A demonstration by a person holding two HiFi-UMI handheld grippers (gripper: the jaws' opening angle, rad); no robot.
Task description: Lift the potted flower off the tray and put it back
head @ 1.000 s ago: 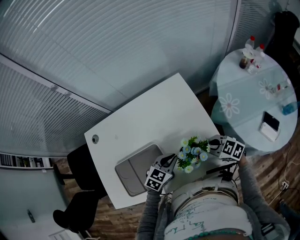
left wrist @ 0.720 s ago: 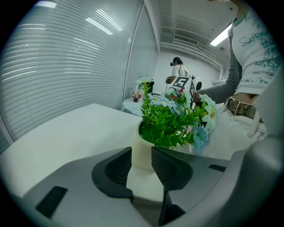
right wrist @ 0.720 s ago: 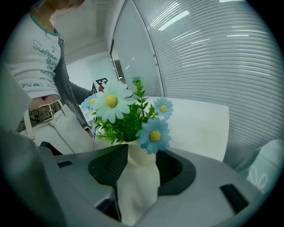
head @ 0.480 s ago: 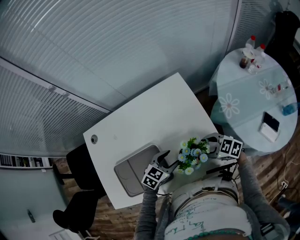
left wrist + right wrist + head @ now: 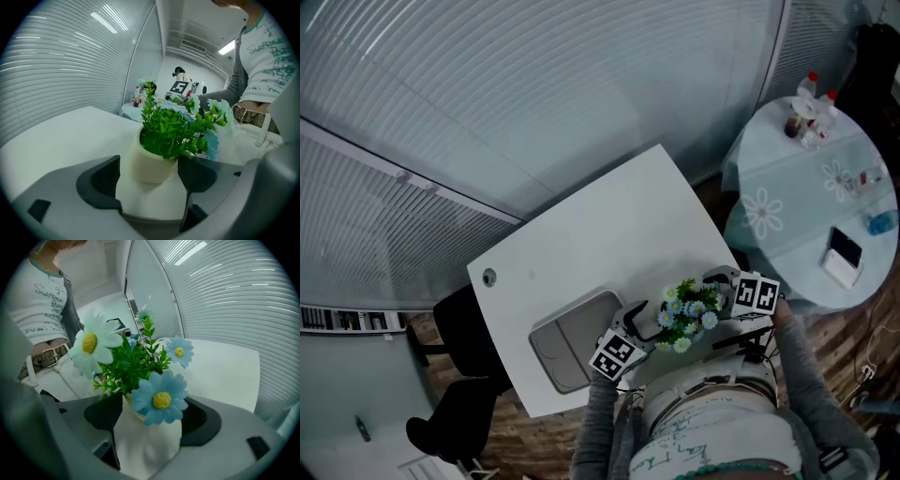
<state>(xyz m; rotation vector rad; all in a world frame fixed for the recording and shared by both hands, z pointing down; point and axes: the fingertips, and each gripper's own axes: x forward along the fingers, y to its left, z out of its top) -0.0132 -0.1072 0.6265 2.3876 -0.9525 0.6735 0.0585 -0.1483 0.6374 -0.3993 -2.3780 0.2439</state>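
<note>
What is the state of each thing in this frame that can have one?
Potted flower: upright on the table, off the tray, released.
Tray: empty, beside the pot.
Left gripper: open, has just been opening; fingers flank the pot without pressing.
Right gripper: open, has just been opening; the pot stands between its fingers.

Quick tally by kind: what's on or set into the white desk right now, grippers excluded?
potted flower: 1
grey tray: 1
round grommet: 1
Total: 3
</note>
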